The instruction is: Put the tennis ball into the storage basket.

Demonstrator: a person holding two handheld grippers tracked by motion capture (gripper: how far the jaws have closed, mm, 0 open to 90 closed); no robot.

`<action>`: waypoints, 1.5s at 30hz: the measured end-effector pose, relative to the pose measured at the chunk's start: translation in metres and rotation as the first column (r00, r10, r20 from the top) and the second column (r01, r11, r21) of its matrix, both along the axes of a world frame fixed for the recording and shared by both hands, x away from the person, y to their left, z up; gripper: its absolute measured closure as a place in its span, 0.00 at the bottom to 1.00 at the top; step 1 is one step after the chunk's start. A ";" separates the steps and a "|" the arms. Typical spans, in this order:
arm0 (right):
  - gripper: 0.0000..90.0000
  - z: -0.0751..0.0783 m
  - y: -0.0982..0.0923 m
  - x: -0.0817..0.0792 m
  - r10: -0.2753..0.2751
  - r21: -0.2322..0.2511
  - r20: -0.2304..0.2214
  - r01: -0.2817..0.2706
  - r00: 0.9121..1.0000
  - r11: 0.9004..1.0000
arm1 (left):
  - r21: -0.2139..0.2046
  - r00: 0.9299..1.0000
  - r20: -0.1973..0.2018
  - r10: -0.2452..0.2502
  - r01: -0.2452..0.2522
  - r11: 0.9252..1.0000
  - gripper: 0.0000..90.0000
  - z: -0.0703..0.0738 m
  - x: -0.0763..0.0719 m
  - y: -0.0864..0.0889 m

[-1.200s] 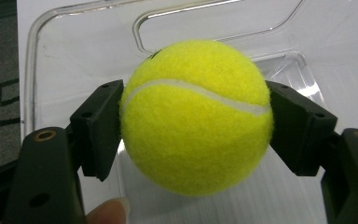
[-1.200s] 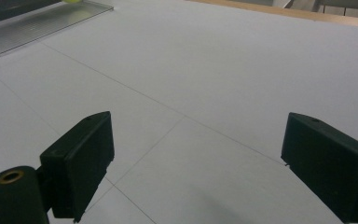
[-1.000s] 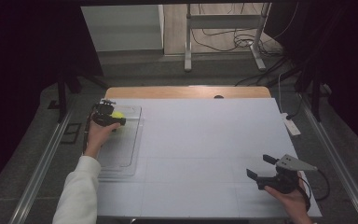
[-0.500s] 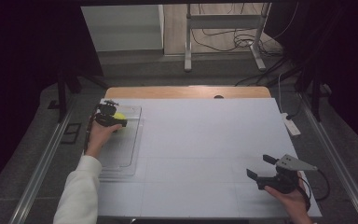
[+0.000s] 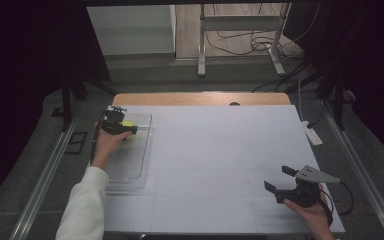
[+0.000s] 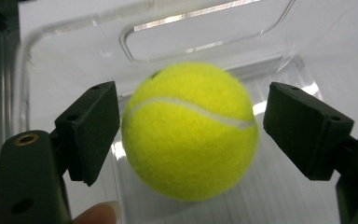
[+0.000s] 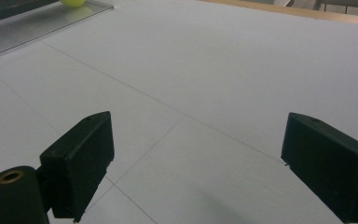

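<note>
Left gripper view: we list a fuzzy yellow felt tennis ball [image 6: 189,130] between the left gripper's [image 6: 189,135] parted, just-opening jaws, over a clear ribbed plastic tray [image 6: 70,56], seemingly loose; right gripper [image 7: 198,163] jaws apart.

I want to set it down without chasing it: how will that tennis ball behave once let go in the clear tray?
The tennis ball is round, so it will probably roll on the smooth clear tray until a raised wall stops it. Its fuzzy felt likely grips well rather than slipping. It looks light and springy, so the left hand-held gripper, jaws just opening, should release it low.
</note>
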State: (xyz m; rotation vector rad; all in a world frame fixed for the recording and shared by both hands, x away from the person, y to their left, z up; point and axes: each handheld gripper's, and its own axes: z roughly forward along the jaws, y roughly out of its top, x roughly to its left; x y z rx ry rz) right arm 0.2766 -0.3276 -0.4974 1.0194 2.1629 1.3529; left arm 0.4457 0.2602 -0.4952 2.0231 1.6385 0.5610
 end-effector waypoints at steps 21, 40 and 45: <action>0.11 0.001 -0.001 0.000 -0.003 0.000 0.004 0.003 1.000 1.000 | -0.139 0.991 0.136 -0.014 0.033 0.990 0.19 0.024 -0.023 0.009; 0.11 0.001 -0.001 -0.001 -0.007 0.000 0.007 0.007 1.000 1.000 | -0.224 0.964 0.253 -0.086 0.145 0.964 0.20 0.043 -0.057 0.005; 0.11 0.001 -0.001 -0.001 -0.009 -0.001 0.005 0.009 1.000 1.000 | -0.258 0.952 0.286 -0.108 0.185 0.948 0.20 0.049 -0.069 0.002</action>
